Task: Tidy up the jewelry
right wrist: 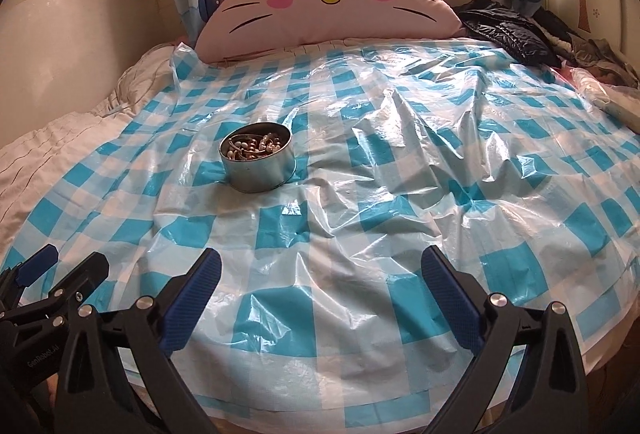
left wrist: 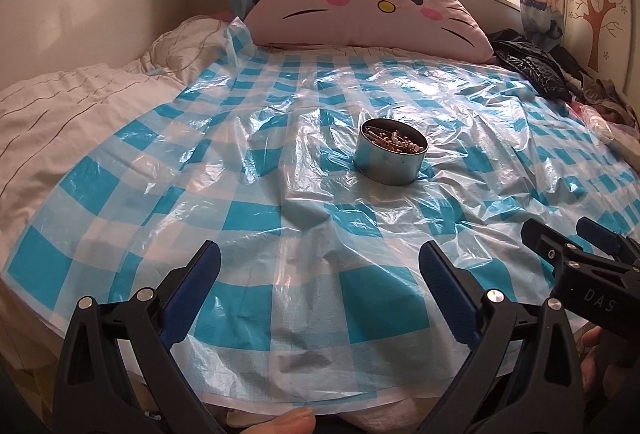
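Observation:
A round metal tin (left wrist: 391, 152) stands on a blue-and-white checked plastic sheet (left wrist: 256, 218) spread over a bed. The tin (right wrist: 257, 157) holds jewelry (right wrist: 256, 146): pearl beads and thin metal pieces. My left gripper (left wrist: 320, 258) hangs over the near edge of the bed, well short of the tin, open with nothing between its blue pads. My right gripper (right wrist: 321, 260) is likewise open and empty, with the tin ahead and to its left. Each gripper shows in the other's view: the right gripper (left wrist: 560, 234) at the right edge, the left gripper (right wrist: 74, 260) at the lower left.
A pink cat-face cushion (left wrist: 360, 5) leans against the window wall at the head of the bed. A black jacket and other clothes (left wrist: 532, 65) are piled at the far right. A white quilt (left wrist: 60, 113) lies bunched on the left. A fingertip (left wrist: 288, 422) shows at the bottom.

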### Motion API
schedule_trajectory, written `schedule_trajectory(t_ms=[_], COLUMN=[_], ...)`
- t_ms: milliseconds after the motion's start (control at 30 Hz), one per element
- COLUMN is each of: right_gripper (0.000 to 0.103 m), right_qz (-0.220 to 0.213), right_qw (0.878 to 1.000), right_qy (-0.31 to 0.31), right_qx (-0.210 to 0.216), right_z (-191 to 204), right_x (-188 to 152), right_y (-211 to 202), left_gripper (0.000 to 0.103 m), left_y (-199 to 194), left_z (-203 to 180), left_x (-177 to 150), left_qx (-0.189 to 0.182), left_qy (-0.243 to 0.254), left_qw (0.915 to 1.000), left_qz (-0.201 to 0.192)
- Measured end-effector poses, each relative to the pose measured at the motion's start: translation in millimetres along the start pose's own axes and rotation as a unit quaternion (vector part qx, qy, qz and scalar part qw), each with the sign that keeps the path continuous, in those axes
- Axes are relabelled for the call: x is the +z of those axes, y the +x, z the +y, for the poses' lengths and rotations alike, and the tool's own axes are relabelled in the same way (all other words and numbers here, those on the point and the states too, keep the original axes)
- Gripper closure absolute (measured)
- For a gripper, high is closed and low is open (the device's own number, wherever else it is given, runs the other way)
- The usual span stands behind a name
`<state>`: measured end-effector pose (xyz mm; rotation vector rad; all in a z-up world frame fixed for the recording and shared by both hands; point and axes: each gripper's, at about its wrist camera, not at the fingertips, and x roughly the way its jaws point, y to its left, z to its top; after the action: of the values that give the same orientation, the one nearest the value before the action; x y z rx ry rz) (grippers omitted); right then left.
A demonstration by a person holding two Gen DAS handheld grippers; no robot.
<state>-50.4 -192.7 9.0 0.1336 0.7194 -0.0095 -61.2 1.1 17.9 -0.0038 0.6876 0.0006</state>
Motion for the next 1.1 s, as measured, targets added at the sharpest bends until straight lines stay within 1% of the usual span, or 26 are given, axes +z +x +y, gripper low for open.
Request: schedule_trajectory(t_ms=[600, 1100], right_gripper=[0.007, 0.007], right_qz=[0.006, 0.006], right_qw=[1.0, 1.0], right_qy=[0.007, 0.008], right_qx=[0.001, 0.0], right_z=[-1.0, -0.1], right_x=[-1.6, -1.9], right_y=[2.6, 2.6], left_gripper=[0.008, 0.008], left_y=[3.6, 7.5], left_z=[-4.0, -4.7], left_x=[-0.5, -0.3], left_qx=[0.013, 0.012], left_qy=[0.015, 0.011], left_qw=[0.9998, 0.9998], left_qz=[0.004, 0.012])
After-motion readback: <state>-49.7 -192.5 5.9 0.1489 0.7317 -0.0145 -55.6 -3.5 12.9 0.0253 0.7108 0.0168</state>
